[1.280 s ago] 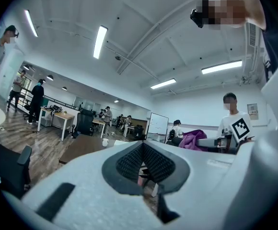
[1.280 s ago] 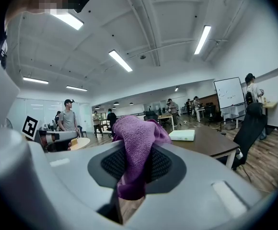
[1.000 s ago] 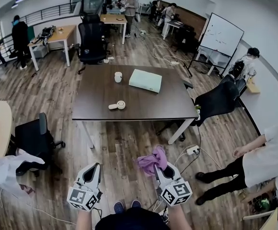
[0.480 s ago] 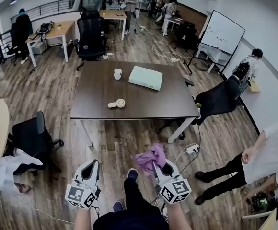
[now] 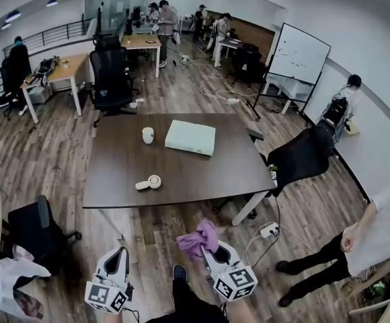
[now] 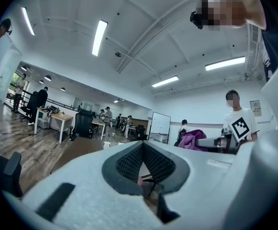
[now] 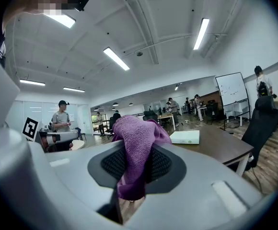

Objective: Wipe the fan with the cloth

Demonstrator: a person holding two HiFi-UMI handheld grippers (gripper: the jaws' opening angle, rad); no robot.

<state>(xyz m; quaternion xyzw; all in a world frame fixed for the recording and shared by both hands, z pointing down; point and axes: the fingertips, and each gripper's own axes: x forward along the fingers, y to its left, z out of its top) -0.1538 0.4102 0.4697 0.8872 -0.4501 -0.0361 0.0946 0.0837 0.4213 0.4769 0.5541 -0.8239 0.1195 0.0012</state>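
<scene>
A small white hand-held fan [image 5: 149, 182] lies near the front edge of the dark table [image 5: 195, 173], a good way ahead of both grippers. My right gripper [image 5: 207, 249] is shut on a purple cloth [image 5: 196, 238]. In the right gripper view the cloth [image 7: 138, 145] bulges up out of the closed jaws of that gripper [image 7: 135, 163] and hangs down below them. My left gripper [image 5: 120, 254] is shut with nothing in it. The left gripper view shows its pads [image 6: 156, 163] meeting at the tip of the left gripper [image 6: 143, 146].
On the table stand a white mug [image 5: 148, 135] and a pale green box [image 5: 190, 137]. A black chair [image 5: 304, 155] sits at the table's right end, another [image 5: 30, 231] at the left. A power strip [image 5: 269, 230] and cables lie on the wooden floor. A person [image 5: 376, 237] stands at the right.
The person has stepped toward the table, carrying both grippers forward. The table and fan now sit closer and further left in the head view. Both jaws stay shut, the cloth still held.
</scene>
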